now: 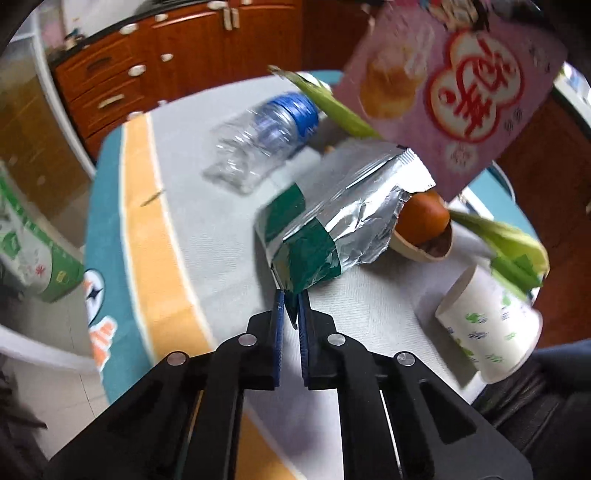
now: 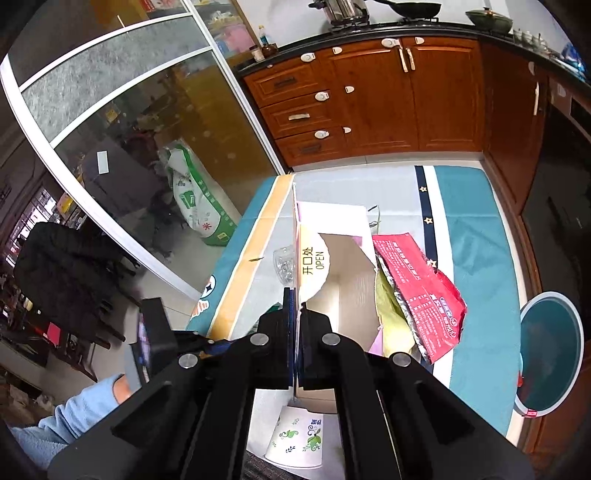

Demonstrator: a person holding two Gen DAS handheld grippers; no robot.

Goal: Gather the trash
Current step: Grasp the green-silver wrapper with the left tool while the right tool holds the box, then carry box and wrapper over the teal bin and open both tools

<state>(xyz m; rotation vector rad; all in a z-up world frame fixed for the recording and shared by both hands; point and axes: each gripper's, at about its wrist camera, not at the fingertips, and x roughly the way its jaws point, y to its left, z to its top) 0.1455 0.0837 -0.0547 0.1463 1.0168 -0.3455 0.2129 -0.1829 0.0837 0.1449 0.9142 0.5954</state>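
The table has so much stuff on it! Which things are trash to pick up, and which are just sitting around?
Trash for the job:
- foil wrapper, pinched in the left tongs
- pink box, held by the right tongs
- crushed bottle
- paper cup
- red packet
- bin

Just lying about:
- green sack
- cupboards
- pan

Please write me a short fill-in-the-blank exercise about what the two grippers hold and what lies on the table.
1. The left gripper is shut on a silver and ____ foil bag.
2. The right gripper pinches the flap of a cardboard ____.
3. The crushed bottle has a ____ cap.
4. The paper cup lies on its ____.

Missing words: green; box; blue; side
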